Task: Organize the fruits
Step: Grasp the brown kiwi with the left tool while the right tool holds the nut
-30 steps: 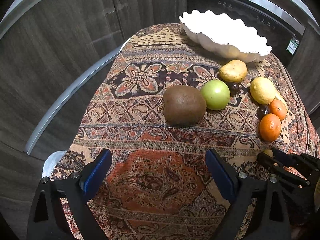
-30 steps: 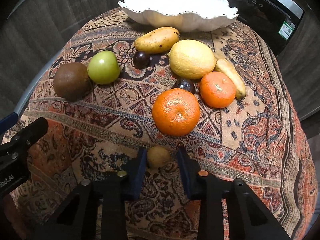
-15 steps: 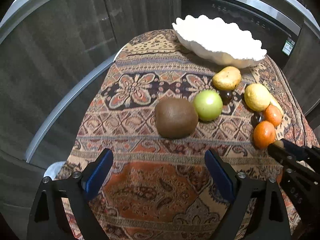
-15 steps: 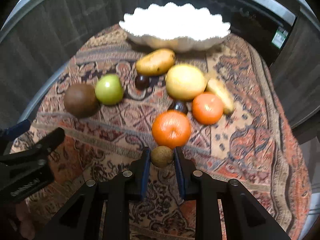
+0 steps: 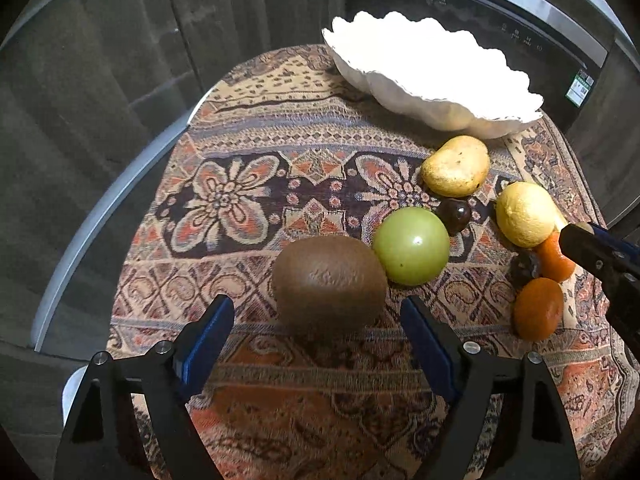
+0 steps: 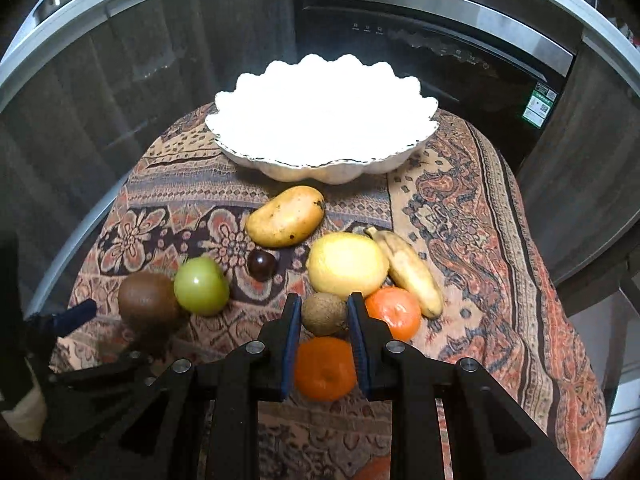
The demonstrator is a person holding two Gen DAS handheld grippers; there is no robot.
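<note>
My right gripper [image 6: 325, 316] is shut on a small brown round fruit [image 6: 324, 314] and holds it above the cloth, over an orange [image 6: 325, 368]. My left gripper [image 5: 316, 320] is open, its blue pads either side of the near end of a large brown kiwi [image 5: 330, 282] without touching it. Beyond lie a green apple [image 5: 412, 246], a mango [image 5: 456, 166], a lemon [image 5: 524, 214], a dark plum [image 5: 454, 212], a second orange [image 6: 394, 312] and a banana [image 6: 408, 268]. A white scalloped bowl [image 6: 320, 168] stands empty at the far edge.
The fruits lie on a patterned cloth [image 5: 248, 200] covering a small rounded table. Dark cabinet fronts and an oven door [image 6: 420, 52] stand close behind the bowl. The table drops off at left and right. The right gripper shows at the right edge of the left wrist view [image 5: 592, 248].
My right gripper closed on the small brown fruit and lifted it off the cloth, moving forward. My left gripper moved forward up to the kiwi and stayed open.
</note>
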